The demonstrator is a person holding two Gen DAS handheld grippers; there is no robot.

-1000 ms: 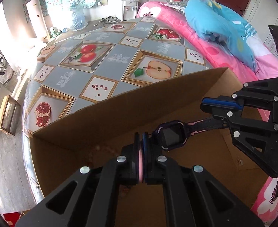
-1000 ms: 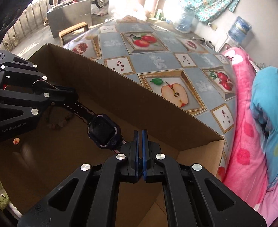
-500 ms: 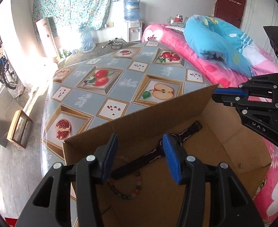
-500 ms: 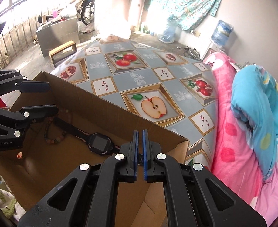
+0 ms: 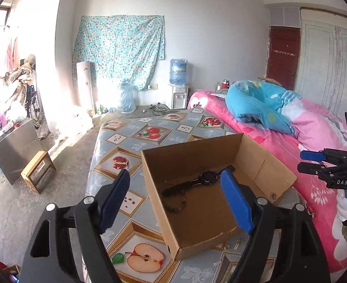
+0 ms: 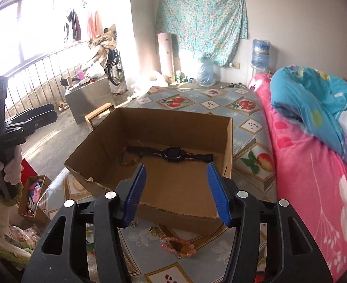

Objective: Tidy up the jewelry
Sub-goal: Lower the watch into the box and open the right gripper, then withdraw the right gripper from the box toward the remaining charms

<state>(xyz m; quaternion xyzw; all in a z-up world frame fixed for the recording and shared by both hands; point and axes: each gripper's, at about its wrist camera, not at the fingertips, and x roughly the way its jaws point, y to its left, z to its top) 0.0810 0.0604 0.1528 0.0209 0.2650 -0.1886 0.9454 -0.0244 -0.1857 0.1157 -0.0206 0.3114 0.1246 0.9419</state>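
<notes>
An open cardboard box (image 5: pixel 263 165) (image 6: pixel 147 120) stands on the fruit-patterned table. Inside it lie a dark smartwatch (image 5: pixel 207 177) (image 6: pixel 172 152) with its strap stretched out and a beaded bracelet (image 5: pixel 181 204) (image 6: pixel 127 159). My left gripper (image 5: pixel 175 204) is open and empty, held above the box's near left side. My right gripper (image 6: pixel 177 192) is open and empty above the box's near wall. A pink beaded bracelet (image 6: pixel 179 246) and small gold pieces (image 6: pixel 155 232) lie on the table in front of the box.
A bed with a pink cover (image 6: pixel 315 165) and a blue quilt (image 5: pixel 258 106) runs along the table's right side. A small box of odds and ends (image 6: pixel 33 195) sits on the floor at the left. Small metal bits (image 5: pixel 236 244) lie by the box's corner.
Both grippers let go of the smartwatch, which now lies in the box. Both have opened wide and pulled back and up from the box.
</notes>
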